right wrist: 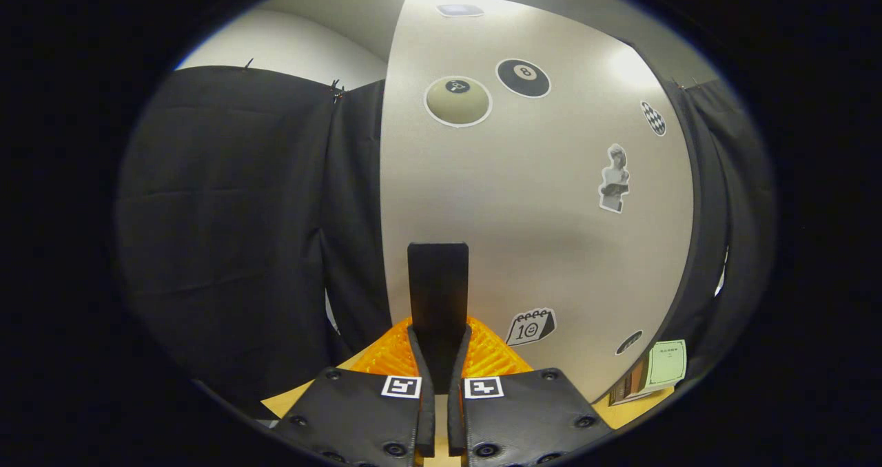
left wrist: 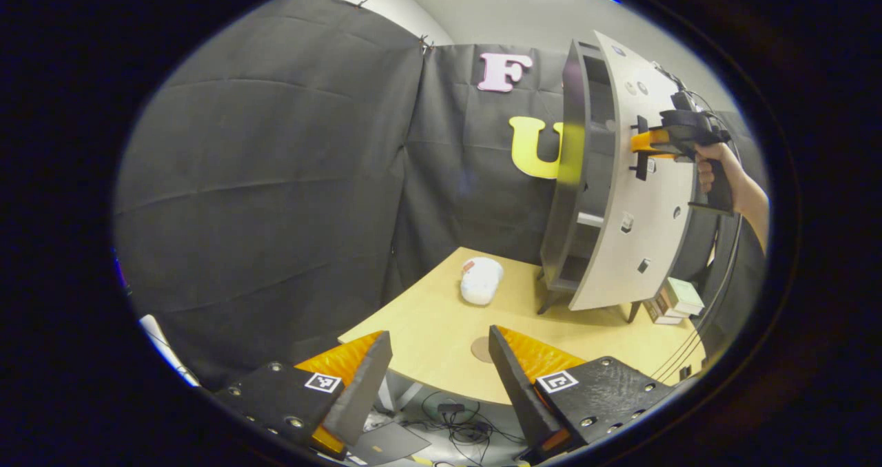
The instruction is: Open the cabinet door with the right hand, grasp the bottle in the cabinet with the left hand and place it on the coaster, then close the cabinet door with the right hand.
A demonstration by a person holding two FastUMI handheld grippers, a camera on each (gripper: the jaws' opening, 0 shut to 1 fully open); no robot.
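In the left gripper view we see our left gripper [left wrist: 437, 367] low over the near edge of the pale wooden worktop [left wrist: 427, 329], its jaws released and wide apart with nothing between them. Between the fingers, on the worktop, lies the round brown coaster [left wrist: 481, 348]. Farther back a white rounded object with a reddish mark [left wrist: 481, 281] rests on the worktop, to the left of the tall grey cabinet [left wrist: 582, 178], which stands on short legs. The pale grey sticker-covered cabinet door [left wrist: 641, 205] is swung partly out, showing dark shelves behind it; we cannot make out the bottle inside from here. A hand [left wrist: 710, 167] holds our right gripper [left wrist: 644, 143] against the door.

In the right gripper view the right gripper [right wrist: 441, 343] has its jaws clenched on the black upright door handle [right wrist: 438, 281], both fingers pressing its sides. A stack of small books [right wrist: 654, 370] lies on the worktop at the cabinet's foot.
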